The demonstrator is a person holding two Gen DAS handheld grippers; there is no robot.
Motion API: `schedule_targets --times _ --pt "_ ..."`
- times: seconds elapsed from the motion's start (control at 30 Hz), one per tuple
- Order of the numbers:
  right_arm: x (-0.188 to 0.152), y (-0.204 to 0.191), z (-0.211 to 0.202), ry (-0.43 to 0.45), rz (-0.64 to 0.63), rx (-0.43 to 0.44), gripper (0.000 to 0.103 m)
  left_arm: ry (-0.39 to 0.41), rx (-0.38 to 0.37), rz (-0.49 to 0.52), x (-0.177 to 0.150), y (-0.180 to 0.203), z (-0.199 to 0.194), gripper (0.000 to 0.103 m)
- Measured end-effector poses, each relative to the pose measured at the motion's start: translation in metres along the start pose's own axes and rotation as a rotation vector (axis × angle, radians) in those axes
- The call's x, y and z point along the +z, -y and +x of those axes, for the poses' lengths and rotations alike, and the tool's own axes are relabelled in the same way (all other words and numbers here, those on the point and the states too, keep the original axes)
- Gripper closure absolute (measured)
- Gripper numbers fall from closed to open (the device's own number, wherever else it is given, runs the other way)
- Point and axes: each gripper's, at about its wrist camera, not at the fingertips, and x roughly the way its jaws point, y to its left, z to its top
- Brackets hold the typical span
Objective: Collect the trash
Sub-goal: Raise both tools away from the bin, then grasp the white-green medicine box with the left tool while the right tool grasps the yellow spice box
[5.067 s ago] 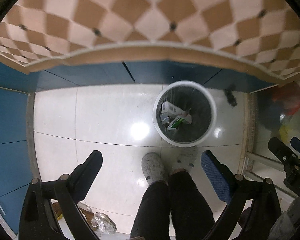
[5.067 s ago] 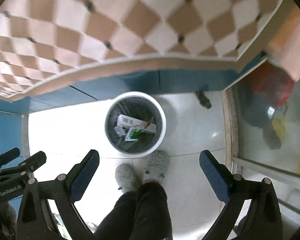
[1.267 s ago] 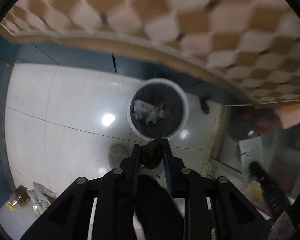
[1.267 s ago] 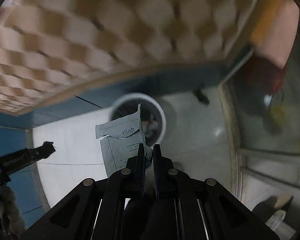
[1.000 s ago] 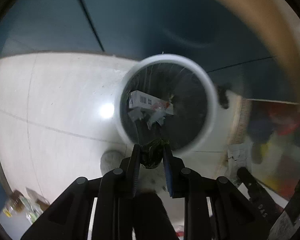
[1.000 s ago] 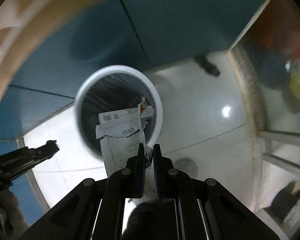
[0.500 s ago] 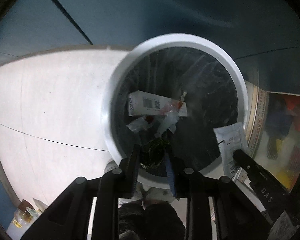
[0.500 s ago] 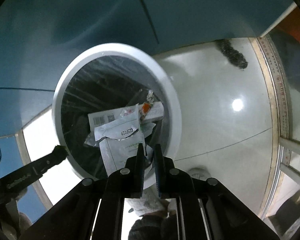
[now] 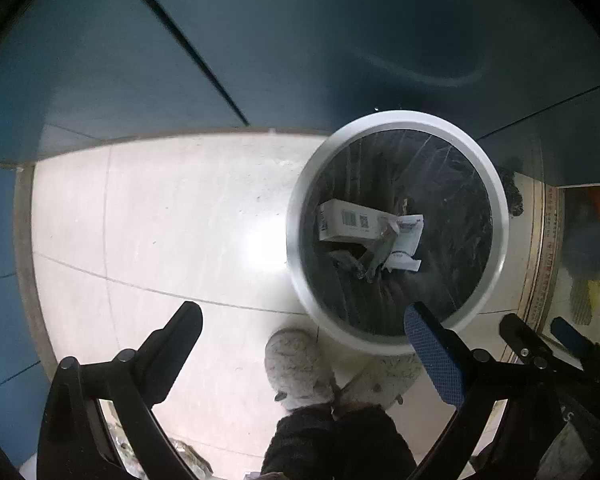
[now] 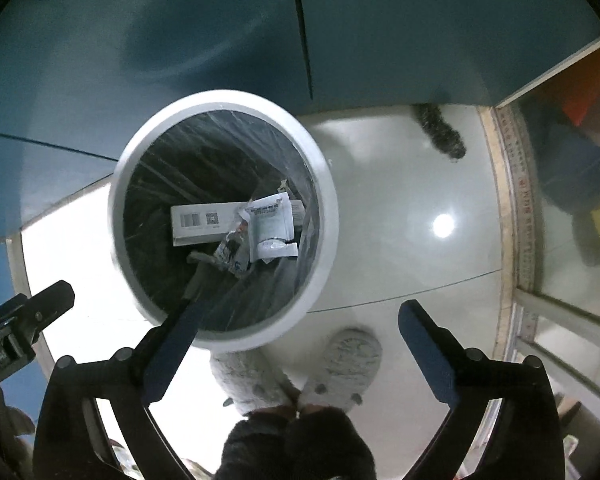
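The left gripper (image 9: pixel 306 340) points straight down, its jaws opening with nothing between them. The right gripper (image 10: pixel 300 336) does likewise, jaws opening and empty. Below them stands the round white trash bin (image 10: pixel 324 216) on the pale tiled floor (image 9: pixel 172 216), against blue cabinet fronts (image 9: pixel 300 40). Inside, on the dark liner, a long white carton (image 9: pixel 346 220) lies flat, its long axis running left to right, barcode up. A torn paper packet (image 10: pixel 272 224) rests against its right end, beside a crumpled wrapper (image 10: pixel 232 254). Grey slippers (image 9: pixel 298 368) stand just beside the bin.
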Motion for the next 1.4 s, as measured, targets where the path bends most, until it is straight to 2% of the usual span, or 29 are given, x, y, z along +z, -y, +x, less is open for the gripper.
schedule_targets --times 0.2,0.47,0.7,0.97,1.13,1.27,1.4 --pt "-0.011 0.003 -0.063 0.026 -0.012 -0.013 0.000 0.008 0.023 -0.010 -0.021 -0.008 -0.055 0.000" --pt "-0.032 -0.006 -0.188 0.115 -0.104 -0.067 0.000 0.030 0.002 -0.004 -0.052 -0.013 -0.153 0.000" --pt "-0.059 -0.012 -0.300 0.165 -0.115 -0.054 0.000 0.084 -0.025 0.023 -0.074 -0.006 -0.250 0.000" --pt "-0.089 -0.018 -0.429 0.253 -0.112 -0.020 0.000 0.173 -0.065 0.028 -0.097 -0.012 -0.360 0.000" --pt "-0.107 -0.027 -0.497 0.313 -0.119 0.011 0.000 0.236 -0.088 0.035 -0.108 -0.022 -0.411 0.000" --pt "-0.118 -0.034 -0.540 0.361 -0.107 0.069 0.000 0.297 -0.060 0.017 -0.109 -0.030 -0.450 0.000" --pt "-0.103 -0.038 -0.573 0.413 -0.077 0.133 0.000 0.406 -0.011 -0.012 -0.094 -0.038 -0.490 0.000"
